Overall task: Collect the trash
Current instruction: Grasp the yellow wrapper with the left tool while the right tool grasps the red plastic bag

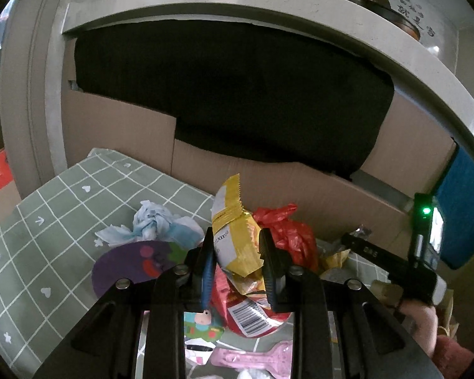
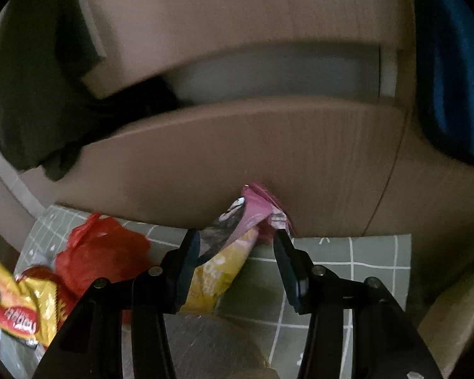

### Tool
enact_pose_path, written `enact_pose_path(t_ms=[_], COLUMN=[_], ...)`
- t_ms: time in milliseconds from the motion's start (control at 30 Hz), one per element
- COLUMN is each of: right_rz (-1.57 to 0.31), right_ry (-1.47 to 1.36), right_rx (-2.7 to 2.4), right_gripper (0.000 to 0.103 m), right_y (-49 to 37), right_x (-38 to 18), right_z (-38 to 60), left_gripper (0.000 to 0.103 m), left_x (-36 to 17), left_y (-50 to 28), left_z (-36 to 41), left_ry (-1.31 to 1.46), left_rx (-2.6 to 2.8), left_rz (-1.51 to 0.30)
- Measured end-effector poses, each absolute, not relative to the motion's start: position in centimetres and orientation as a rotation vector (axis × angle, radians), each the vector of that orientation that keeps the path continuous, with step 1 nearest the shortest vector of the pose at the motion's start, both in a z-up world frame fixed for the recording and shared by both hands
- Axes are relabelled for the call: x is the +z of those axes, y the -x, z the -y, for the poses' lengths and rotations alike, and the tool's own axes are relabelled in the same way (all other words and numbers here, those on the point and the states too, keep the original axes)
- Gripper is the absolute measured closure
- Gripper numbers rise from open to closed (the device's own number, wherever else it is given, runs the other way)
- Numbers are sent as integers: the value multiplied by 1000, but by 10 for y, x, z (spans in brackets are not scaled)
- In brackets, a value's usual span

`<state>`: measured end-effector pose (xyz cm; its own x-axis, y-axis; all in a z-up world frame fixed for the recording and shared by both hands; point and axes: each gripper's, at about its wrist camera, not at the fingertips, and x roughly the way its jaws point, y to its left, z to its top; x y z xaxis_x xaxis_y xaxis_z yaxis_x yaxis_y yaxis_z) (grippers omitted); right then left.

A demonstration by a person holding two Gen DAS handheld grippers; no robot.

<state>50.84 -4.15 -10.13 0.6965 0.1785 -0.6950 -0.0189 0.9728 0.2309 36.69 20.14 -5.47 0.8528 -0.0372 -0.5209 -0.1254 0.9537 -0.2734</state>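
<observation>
My left gripper (image 1: 237,252) is shut on a yellow snack wrapper (image 1: 232,218), which sticks up between the pads above the green checked cloth (image 1: 63,221). In the right wrist view my right gripper (image 2: 237,237) stands open just over the cloth (image 2: 347,262). A pink and yellow wrapper (image 2: 249,218) lies between and just beyond its tips, against the cardboard wall (image 2: 237,158); the pads do not press on it. The right gripper's body (image 1: 395,262) and the hand holding it (image 1: 417,315) also show at the right of the left wrist view.
More litter lies on the cloth: a red plastic bag (image 1: 287,230) (image 2: 101,246), crumpled blue-white tissue (image 1: 154,221), a purple paper disc (image 1: 136,262), a red barcoded snack bag (image 1: 252,312), a yellow-red bag (image 2: 19,309). A cardboard box with a black liner (image 1: 237,94) stands behind.
</observation>
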Motion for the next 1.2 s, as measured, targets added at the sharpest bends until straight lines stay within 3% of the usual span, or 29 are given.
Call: enact_pose_path(t_ms=[167, 200, 233, 267, 333, 433, 900, 967, 1033, 1067, 1200], right_rz=[-829, -826, -821, -818, -778, -716, -647, -666, -709, -717, -734], right_ry=[-216, -210, -204, -183, -96, 15, 48, 35, 36, 30, 19], right_rx=[111, 124, 150, 163, 177, 208, 318, 333, 343, 340, 300], right_gripper=[56, 62, 75, 77, 91, 95, 95, 92, 72, 69, 68], right_y=[-518, -518, -518, -517, -507, -489, -431, -432, -437, -440, -453], right_x=[-110, -109, -107, -105, -95, -80, -38, -43, -50, -54, -69], right_z=[44, 43, 40, 38, 27, 10, 6, 5, 4, 4, -3], left_gripper=[76, 76, 76, 76, 76, 76, 77, 77, 77, 77, 76], left_x=[-61, -62, -62, -63, -63, -65, -52, -51, -52, -54, -60], left_y=[-370, -371, -371, -371, -371, -371, -366, -365, -365, -367, -368], left_z=[-200, -200, -199, -199, -198, -196, -194, -196, -199, -201, -208], left_ry=[311, 312, 312, 310, 306, 296, 315, 318, 324, 327, 333], left_rx=[47, 46, 44, 43, 41, 36, 26, 32, 32, 29, 33], left_rz=[-564, -566, -569, -570, -571, -574, -538, -536, -541, -550, -570])
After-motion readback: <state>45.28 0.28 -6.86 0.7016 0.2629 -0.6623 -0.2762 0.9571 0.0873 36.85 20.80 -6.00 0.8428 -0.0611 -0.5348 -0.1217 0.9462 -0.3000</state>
